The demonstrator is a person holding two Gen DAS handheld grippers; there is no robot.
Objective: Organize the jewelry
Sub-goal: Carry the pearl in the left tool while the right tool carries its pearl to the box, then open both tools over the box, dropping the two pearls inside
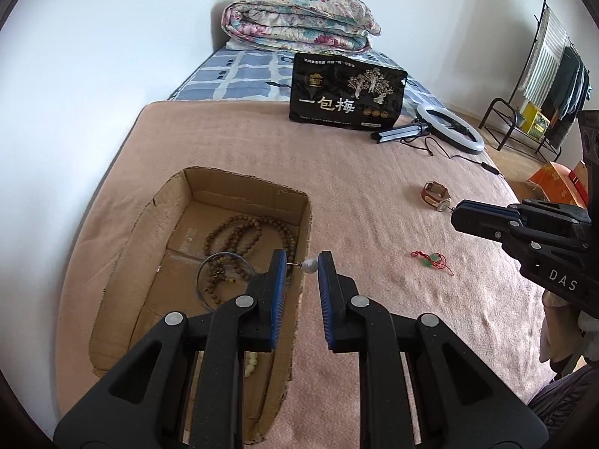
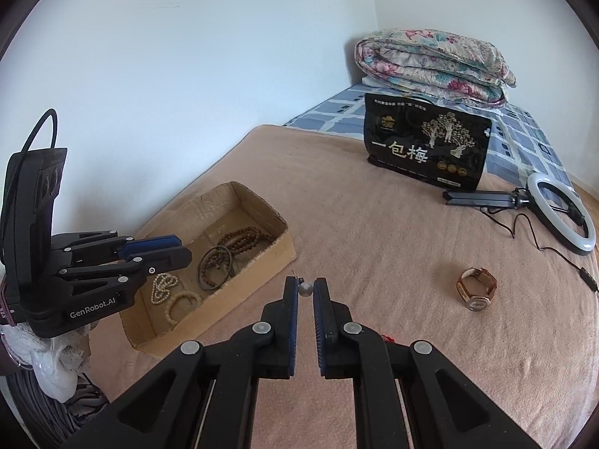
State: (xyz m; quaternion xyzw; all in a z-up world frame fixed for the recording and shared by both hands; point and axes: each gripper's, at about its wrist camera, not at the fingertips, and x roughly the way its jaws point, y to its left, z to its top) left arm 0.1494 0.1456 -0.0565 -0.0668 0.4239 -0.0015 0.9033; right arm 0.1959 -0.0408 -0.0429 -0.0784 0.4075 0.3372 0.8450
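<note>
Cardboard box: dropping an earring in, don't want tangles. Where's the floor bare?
Bare floor: the strip on the room-wall side of the cardboard box, left of the bangle, down to the near corner. Crowded: wooden beads far right, cream beads near end.

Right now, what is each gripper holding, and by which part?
Left gripper: pearl earring, pinched end to end. Right gripper: second pearl earring, by its pearl.

Bare blanket [image 2: 374, 243] separates cardboard box [image 2: 262, 273] from watch [image 2: 477, 288].
</note>
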